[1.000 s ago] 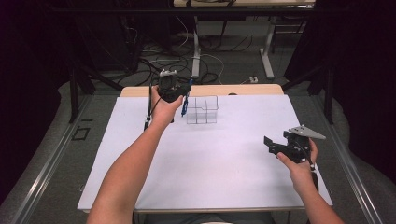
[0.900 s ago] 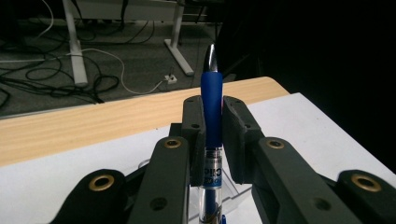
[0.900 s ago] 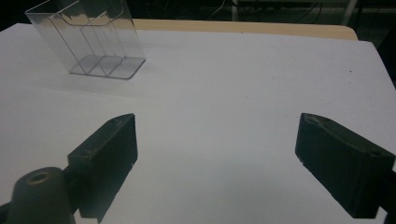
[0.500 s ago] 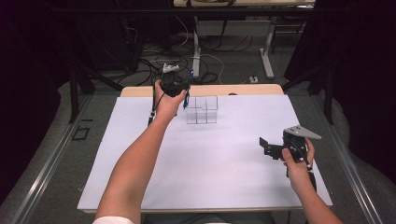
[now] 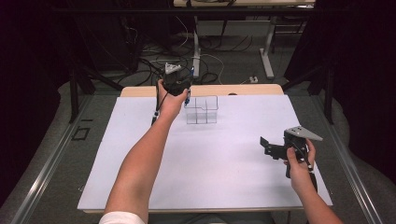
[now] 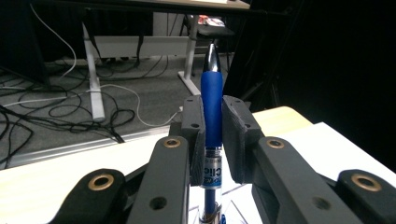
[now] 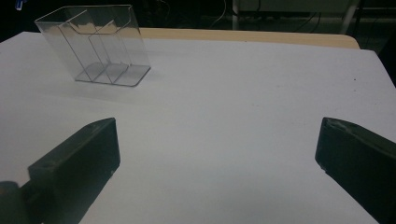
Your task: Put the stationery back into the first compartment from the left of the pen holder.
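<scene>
A blue pen with a silver tip stands upright between the pads of my left gripper, which is shut on its grip section. In the high view that left gripper hovers at the far side of the table, just left of a clear plastic organizer with several compartments. The pen's lower end hangs beside the organizer's left wall. My right gripper is held above the near right of the white table. Its jaws have just been opening. They now stand wide apart with nothing between them, facing the organizer.
A white sheet covers the table, with a wooden strip along the far edge. Beyond it, cables and table legs lie on a dark floor. A metal rail runs along the left side.
My right gripper's jaws have spread from nearly shut to wide open. The left hand with the pen has shifted slightly toward the far edge.
</scene>
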The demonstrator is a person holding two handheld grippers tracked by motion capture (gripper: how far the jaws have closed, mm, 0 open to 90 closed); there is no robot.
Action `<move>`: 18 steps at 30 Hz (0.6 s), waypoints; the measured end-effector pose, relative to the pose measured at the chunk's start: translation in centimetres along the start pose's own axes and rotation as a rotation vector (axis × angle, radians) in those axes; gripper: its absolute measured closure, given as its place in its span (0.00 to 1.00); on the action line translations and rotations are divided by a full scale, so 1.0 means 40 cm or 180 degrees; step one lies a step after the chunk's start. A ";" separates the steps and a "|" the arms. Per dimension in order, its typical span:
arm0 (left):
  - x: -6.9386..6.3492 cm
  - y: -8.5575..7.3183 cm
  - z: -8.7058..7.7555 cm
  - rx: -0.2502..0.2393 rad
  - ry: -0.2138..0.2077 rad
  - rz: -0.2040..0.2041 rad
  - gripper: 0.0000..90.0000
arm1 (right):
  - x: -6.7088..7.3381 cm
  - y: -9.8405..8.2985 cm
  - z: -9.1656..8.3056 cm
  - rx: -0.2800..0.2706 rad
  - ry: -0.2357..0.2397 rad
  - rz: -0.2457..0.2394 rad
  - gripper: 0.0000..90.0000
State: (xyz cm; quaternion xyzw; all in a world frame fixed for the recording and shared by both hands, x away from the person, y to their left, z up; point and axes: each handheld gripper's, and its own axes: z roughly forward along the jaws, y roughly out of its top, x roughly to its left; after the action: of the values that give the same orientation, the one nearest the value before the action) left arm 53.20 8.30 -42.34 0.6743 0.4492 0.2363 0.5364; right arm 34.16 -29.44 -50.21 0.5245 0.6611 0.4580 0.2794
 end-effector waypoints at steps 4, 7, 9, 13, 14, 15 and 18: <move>0.009 -0.003 0.006 -0.0016 0.0022 -0.0033 0.89 | -0.002 -0.002 0.001 -0.0016 0.0029 0.0009 0.00; 0.015 -0.006 0.009 -0.0020 0.0044 -0.0040 0.89 | -0.001 -0.003 0.001 0.0023 0.0015 0.0010 0.00; 0.017 -0.007 0.012 -0.0052 0.0061 -0.0043 0.89 | 0.000 -0.004 0.002 0.0031 0.0044 -0.0002 0.00; 0.021 -0.010 0.019 -0.0051 0.0084 -0.0038 0.89 | 0.000 -0.006 0.004 0.0019 0.0087 -0.0011 0.00; 0.022 -0.012 0.021 -0.0061 0.0094 -0.0047 0.89 | 0.001 -0.007 0.004 0.0027 0.0097 0.0001 0.00; 0.025 -0.013 0.022 -0.0055 0.0101 -0.0048 0.89 | 0.000 -0.007 0.004 0.0029 0.0101 -0.0006 0.00; 0.030 -0.017 0.026 -0.0052 0.0127 -0.0113 0.89 | 0.002 -0.009 0.010 -0.0065 0.0074 0.0029 0.00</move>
State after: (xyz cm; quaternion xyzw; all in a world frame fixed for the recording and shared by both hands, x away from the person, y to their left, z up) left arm 54.39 8.82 -43.48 0.6571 0.4697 0.2437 0.5369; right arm 34.31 -29.23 -50.71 0.5193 0.6573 0.4720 0.2748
